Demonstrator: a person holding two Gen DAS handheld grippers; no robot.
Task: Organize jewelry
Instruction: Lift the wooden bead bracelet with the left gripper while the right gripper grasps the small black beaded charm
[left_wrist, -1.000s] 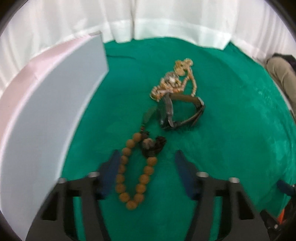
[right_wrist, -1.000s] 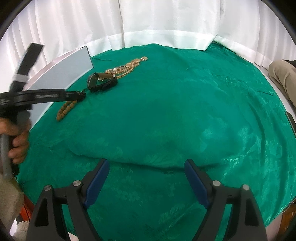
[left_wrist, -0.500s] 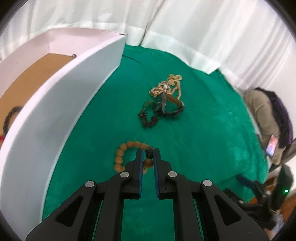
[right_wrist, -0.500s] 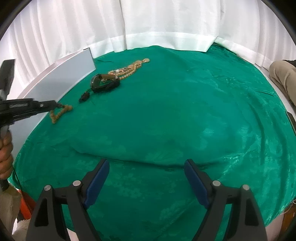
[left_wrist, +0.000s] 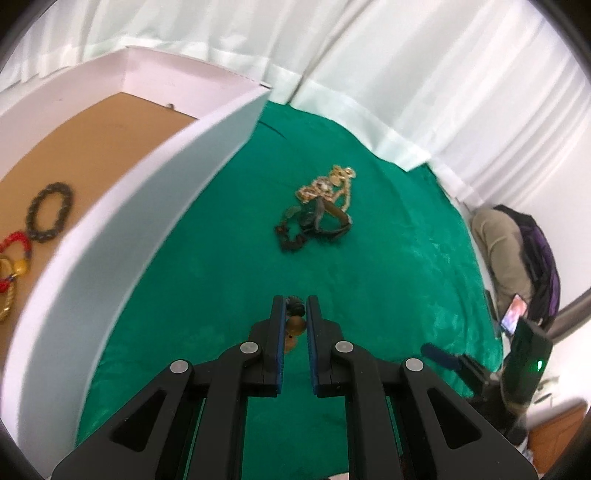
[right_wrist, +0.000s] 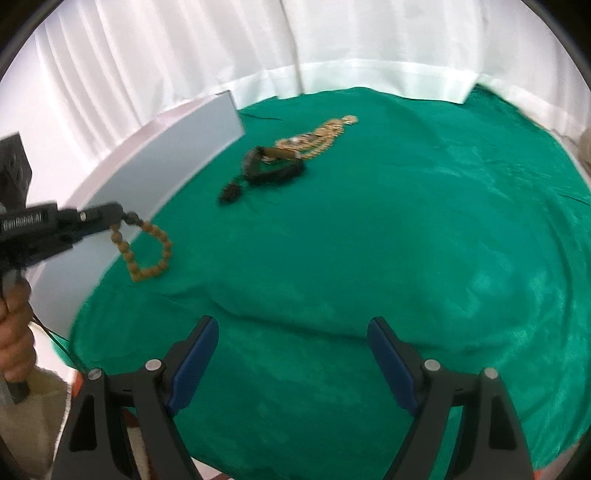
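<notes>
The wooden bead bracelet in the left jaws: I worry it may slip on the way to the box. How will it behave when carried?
The wooden bead bracelet is probably floppy: it droops as a loose loop below the left gripper. It will likely swing. Pinched only at its dark knot, it could slip; round beads may roll once dropped in the box.

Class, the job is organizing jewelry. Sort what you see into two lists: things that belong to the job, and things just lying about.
Belongs to the job:
- wooden bead bracelet, pinched in the left gripper
- gold necklace
- watch
- dark beads
- white box, bracelets already inside
- right gripper, open

Just lying about:
- green cloth
- white curtain
- phone
</notes>
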